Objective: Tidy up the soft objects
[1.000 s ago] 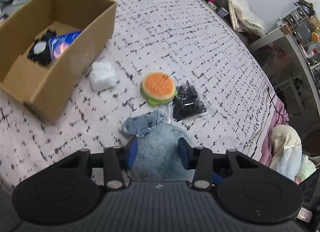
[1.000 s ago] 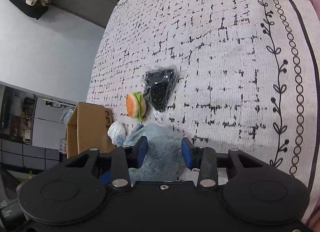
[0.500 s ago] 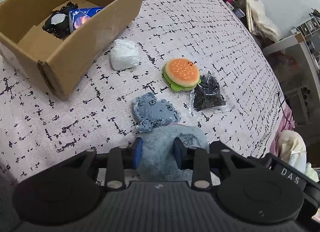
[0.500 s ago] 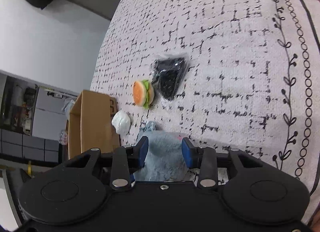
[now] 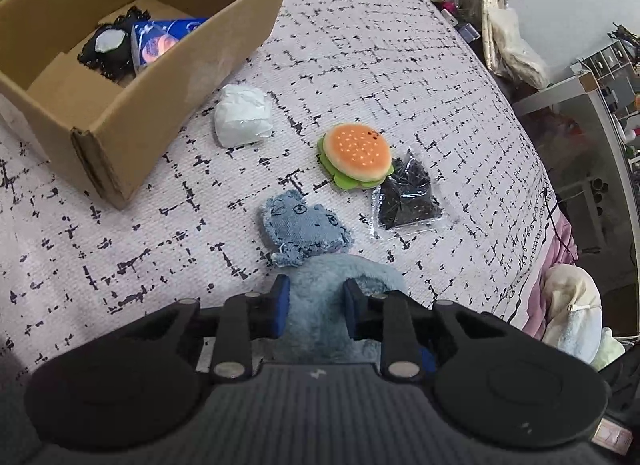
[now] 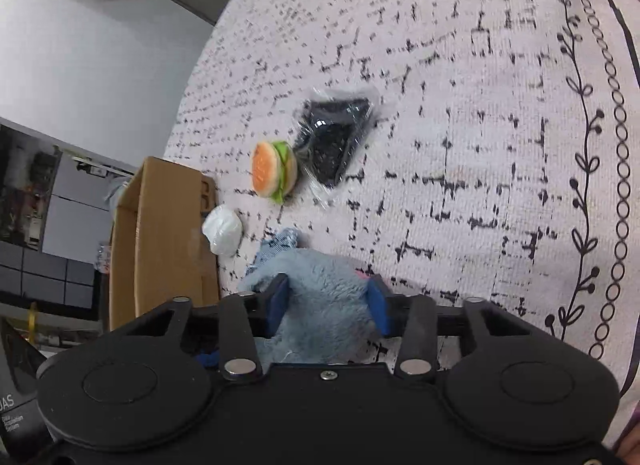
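Bed (image 5: 400, 65) with a white spread, black broken-grid print, carries everything. Both grippers point down at the same fluffy blue plush (image 5: 320, 305), near the bed's front edge.

Left gripper (image 5: 317, 307): jaws have just been closing, blue pads now pressed into the plush fur on both sides. Clenched on it.

Right gripper (image 6: 329, 311): jaws have also just been closing a little; the plush (image 6: 324, 297) fills the gap between the pads and bulges against both. Grasping it too. A bit of pink shows at the plush's right edge in the right wrist view; cannot tell what it is.

Denim cat-face patch (image 5: 304, 229) lies just beyond the plush, touching or overlapping its far end. Burger toy (image 5: 355, 155) sits further on, orange bun up, green lettuce rim showing. Clear bag of black bits (image 5: 408, 197) is just beside the burger, its corner tucked against it. White wrapped bundle (image 5: 244, 117) rests close to the cardboard box (image 5: 160, 97), apart from the burger.

Box stands open on the bed, far left in the left wrist view. Inside: a black lacy item (image 5: 108, 49) with a white centre, and a blue printed packet (image 5: 160, 41) leaning beside it.

Cluttered shelving (image 5: 592, 97) and bags past the bed's right side.
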